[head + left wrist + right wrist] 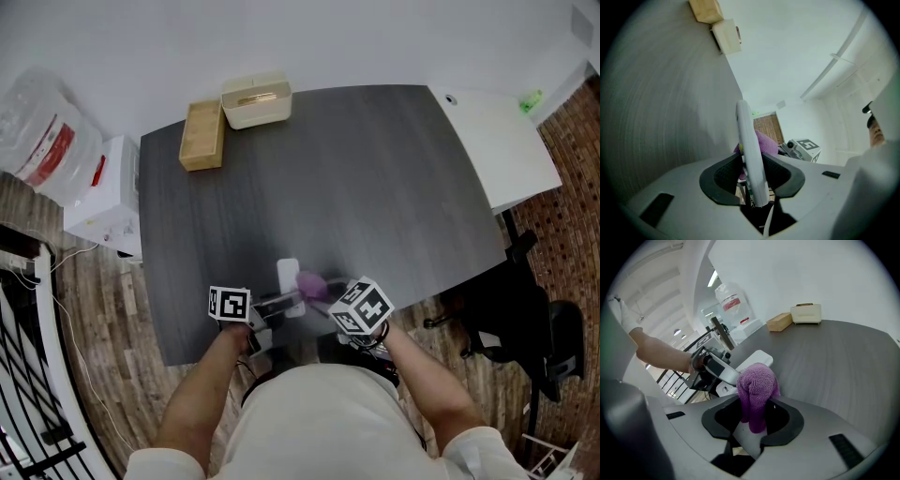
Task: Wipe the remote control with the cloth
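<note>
A white remote control is clamped edge-on in my left gripper, held above the near edge of the dark table. My right gripper is shut on a bunched purple cloth. The cloth presses against the remote's right side; in the right gripper view the remote lies just behind the cloth. The left gripper's marker cube and the right one's sit close together.
A wooden box and a cream box stand at the table's far left corner. A white side desk adjoins the right edge. A white carton and a plastic bag are on the floor to the left.
</note>
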{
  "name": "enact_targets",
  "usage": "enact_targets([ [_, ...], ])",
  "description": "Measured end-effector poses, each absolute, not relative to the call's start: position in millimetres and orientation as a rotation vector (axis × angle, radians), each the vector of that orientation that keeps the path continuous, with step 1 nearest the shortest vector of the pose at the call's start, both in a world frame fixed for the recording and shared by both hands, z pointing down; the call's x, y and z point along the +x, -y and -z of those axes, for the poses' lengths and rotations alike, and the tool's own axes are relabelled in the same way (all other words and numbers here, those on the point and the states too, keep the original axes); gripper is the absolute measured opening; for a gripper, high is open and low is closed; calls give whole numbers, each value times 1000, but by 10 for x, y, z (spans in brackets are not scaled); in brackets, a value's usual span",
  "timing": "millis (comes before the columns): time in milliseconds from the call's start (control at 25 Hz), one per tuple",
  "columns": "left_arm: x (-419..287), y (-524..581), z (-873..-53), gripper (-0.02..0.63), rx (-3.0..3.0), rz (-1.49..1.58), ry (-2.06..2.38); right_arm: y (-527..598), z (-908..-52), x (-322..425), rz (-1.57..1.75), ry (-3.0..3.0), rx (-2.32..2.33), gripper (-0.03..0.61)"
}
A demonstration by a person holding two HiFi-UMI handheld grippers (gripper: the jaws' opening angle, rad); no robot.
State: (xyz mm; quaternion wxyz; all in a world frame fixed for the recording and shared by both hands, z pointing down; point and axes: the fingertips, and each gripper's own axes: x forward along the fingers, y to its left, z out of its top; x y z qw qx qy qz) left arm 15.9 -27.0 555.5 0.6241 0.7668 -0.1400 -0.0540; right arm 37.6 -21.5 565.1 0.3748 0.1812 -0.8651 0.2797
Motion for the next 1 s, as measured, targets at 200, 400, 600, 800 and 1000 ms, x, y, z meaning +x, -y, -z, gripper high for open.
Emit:
enact_targets([
  [200, 151, 262, -5457, 211, 1690, 233, 294, 202, -5660, 396, -730, 2216, 478, 124],
  [400, 99, 361, -5397, 252, 1632, 334, 284, 265, -5607, 383, -665, 2224, 490, 124],
  [600, 28, 459, -5376, 250, 1538, 476, 311, 180, -5572, 325, -506, 2210, 444, 124],
  [800, -14, 475, -5428, 209, 1524, 476, 346, -72, -5534, 195, -343, 2183, 307, 124],
  [1000, 1, 440, -5509, 110, 1636, 328, 413, -292, -5544, 142, -274, 2179, 215, 124],
])
